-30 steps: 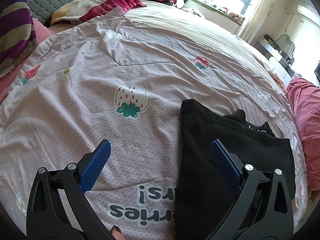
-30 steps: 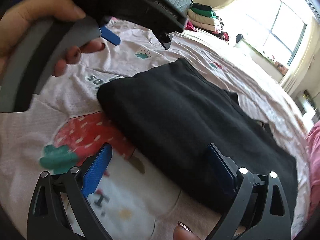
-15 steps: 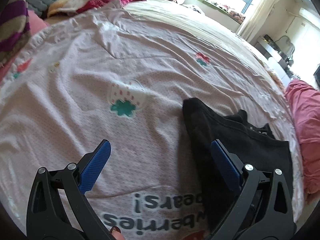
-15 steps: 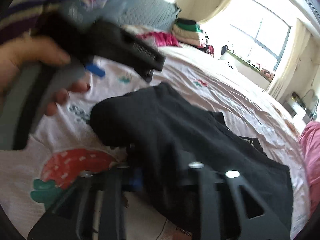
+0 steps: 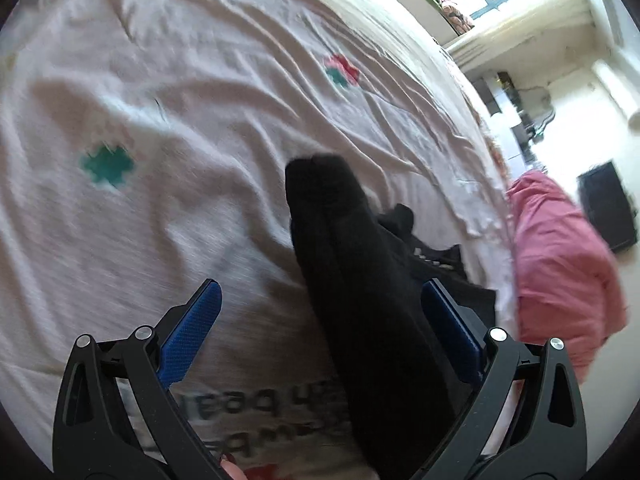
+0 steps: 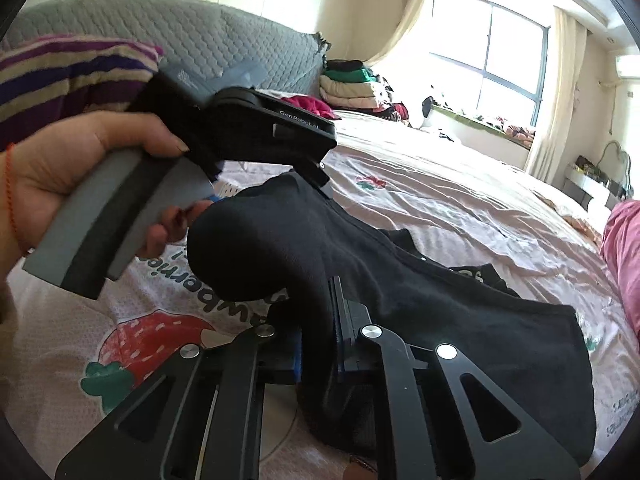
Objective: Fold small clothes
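Blurred bedsheet lettering (image 5: 256, 412), partly under black garment (image 5: 360, 320)

Right gripper (image 6: 320, 320) jaws clamped, left gripper (image 5: 320, 320) jaws wide

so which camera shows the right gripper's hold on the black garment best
The right wrist view. There the right gripper is shut on a raised fold of the black garment, the cloth pinched between its pads. The left wrist view shows only the lifted garment between the open left gripper, not the pinch.

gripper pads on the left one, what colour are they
Blue pads on the left gripper, clearest in the left wrist view.
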### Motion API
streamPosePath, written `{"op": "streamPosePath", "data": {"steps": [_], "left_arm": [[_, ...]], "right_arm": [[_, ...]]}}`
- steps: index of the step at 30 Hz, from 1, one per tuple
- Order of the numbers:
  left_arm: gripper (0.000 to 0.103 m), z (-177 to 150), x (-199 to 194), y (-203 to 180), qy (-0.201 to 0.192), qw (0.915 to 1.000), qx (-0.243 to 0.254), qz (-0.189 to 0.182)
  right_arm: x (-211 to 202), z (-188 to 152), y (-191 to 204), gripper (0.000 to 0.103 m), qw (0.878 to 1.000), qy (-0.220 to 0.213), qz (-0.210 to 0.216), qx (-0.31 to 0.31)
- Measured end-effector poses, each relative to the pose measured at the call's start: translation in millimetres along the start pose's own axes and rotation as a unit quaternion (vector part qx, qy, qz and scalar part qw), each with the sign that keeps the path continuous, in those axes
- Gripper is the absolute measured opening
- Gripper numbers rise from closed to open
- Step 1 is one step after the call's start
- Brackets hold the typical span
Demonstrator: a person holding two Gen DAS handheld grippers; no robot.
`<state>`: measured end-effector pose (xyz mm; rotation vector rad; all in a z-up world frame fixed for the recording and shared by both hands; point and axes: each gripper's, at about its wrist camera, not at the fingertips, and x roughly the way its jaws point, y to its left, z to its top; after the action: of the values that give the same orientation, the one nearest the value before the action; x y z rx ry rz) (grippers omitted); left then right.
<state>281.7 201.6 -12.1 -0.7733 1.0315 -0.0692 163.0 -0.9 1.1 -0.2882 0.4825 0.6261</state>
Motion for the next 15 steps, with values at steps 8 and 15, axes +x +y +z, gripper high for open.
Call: {"op": "streamPosePath", "data": {"steps": [8,15], "left_arm": [[0.026,-13.3,6.2,-43.2,0.010,0.9994,0.013,-0.032],[0.019,-26.6,-9.9,-109.3,-0.013,0.9968,0.079,-0.011]], "right_arm": [[-23.5,-2.4,-23.5,0.006,0.999,-0.017,0.002,0.043],[-53.4,-10.7,-59.7,0.006,0.990,-0.055,0.026,0.125]]}}
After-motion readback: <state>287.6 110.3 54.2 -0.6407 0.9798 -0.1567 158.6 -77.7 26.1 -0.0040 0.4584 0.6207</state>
